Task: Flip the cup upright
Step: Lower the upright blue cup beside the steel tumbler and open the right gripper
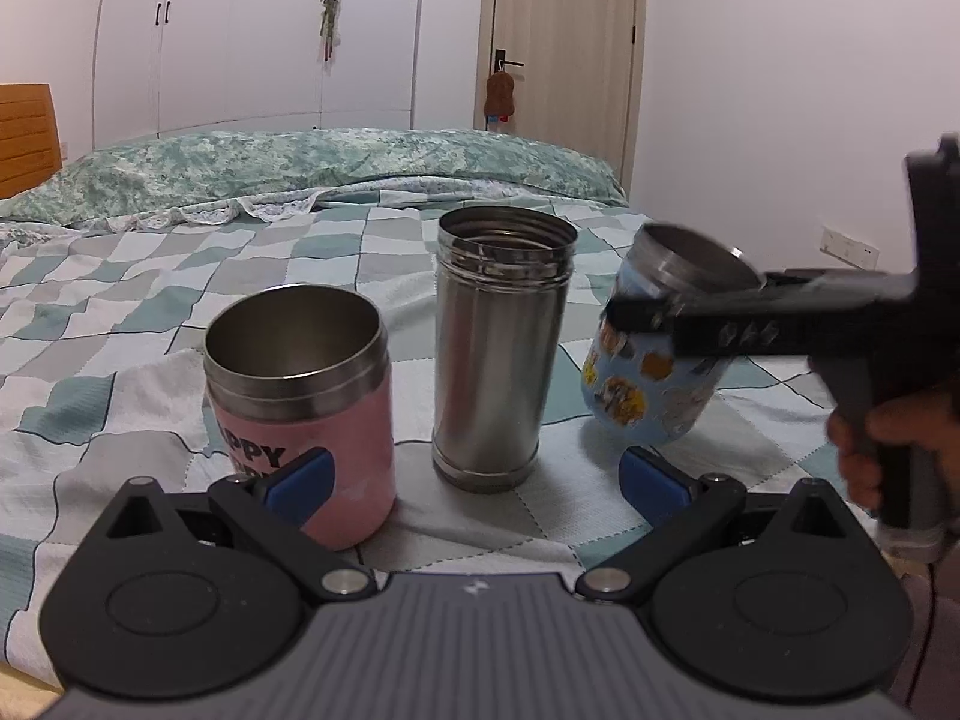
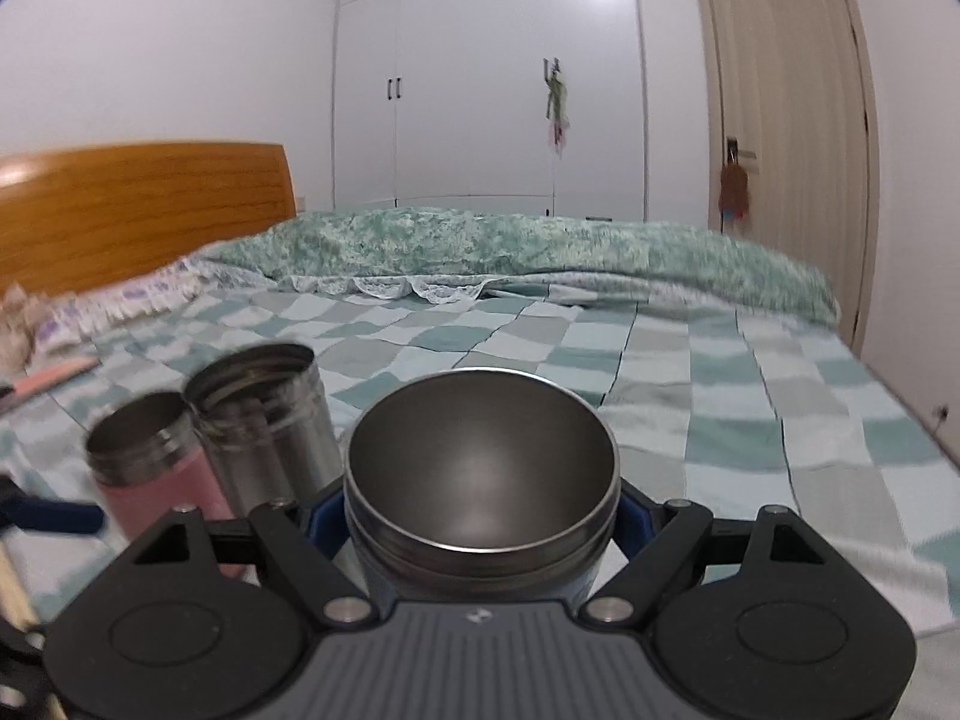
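A blue cartoon-print cup (image 1: 654, 372) with a steel rim is held by my right gripper (image 1: 648, 315), tilted with its mouth up and to the right, just above the bed. In the right wrist view the same cup (image 2: 480, 480) fills the space between the blue pads, mouth toward the camera. My left gripper (image 1: 474, 480) is open and empty, low over the bedspread, with its fingers either side of a tall steel cup (image 1: 501, 348). A pink cup (image 1: 306, 408) stands upright by the left finger.
The cups stand on a checked teal and white bedspread (image 1: 150, 312). A green floral duvet (image 1: 312, 168) lies bunched at the far side. A wooden headboard (image 2: 138, 210) is at the left. The pink cup (image 2: 156, 474) and steel cup (image 2: 264, 420) show left of my right gripper.
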Action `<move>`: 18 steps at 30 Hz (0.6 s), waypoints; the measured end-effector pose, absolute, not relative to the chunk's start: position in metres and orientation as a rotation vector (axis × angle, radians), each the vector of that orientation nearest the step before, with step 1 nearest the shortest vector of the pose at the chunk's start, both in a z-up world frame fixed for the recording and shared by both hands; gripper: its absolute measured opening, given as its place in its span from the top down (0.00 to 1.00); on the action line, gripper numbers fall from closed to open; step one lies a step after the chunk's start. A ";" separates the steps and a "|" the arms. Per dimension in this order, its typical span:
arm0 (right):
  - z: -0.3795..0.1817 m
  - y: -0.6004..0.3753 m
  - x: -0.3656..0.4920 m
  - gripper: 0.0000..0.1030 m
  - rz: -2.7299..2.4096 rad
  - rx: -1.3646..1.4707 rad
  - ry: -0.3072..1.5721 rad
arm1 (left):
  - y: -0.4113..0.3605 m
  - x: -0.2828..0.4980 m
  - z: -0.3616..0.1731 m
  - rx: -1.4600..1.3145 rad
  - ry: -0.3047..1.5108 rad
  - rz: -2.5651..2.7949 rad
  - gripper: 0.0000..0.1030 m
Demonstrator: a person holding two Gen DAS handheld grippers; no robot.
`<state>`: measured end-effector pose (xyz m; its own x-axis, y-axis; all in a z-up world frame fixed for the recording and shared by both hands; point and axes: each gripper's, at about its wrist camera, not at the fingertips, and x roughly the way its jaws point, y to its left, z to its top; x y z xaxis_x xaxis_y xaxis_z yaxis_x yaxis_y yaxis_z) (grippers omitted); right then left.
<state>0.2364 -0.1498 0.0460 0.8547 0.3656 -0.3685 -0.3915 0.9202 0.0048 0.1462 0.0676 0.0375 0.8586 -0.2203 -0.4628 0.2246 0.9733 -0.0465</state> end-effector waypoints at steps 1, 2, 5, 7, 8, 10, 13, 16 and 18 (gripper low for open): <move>0.040 -0.146 0.239 0.19 0.393 -0.087 0.384 | 0.068 0.146 0.037 0.008 0.483 -0.233 0.00; 0.032 -0.144 0.244 0.19 0.392 -0.093 0.411 | 0.069 0.147 0.037 0.008 0.481 -0.232 0.00; 0.025 -0.146 0.241 0.19 0.394 -0.075 0.382 | 0.069 0.148 0.036 0.010 0.484 -0.229 0.00; 0.027 -0.149 0.243 0.18 0.393 -0.052 0.398 | 0.069 0.148 0.035 0.014 0.485 -0.228 0.00; 0.028 -0.152 0.243 0.16 0.401 -0.035 0.409 | 0.068 0.148 0.036 0.017 0.482 -0.226 0.00; 0.029 -0.157 0.241 0.02 0.418 -0.003 0.427 | 0.067 0.146 0.037 0.015 0.476 -0.230 0.00; 0.034 -0.170 0.227 0.00 0.434 0.028 0.387 | 0.065 0.141 0.039 0.026 0.456 -0.235 0.00; 0.040 -0.182 0.206 0.00 0.441 0.035 0.352 | 0.060 0.131 0.044 0.036 0.439 -0.238 0.00; 0.044 -0.190 0.190 0.00 0.445 0.025 0.328 | 0.056 0.124 0.048 0.034 0.422 -0.243 0.00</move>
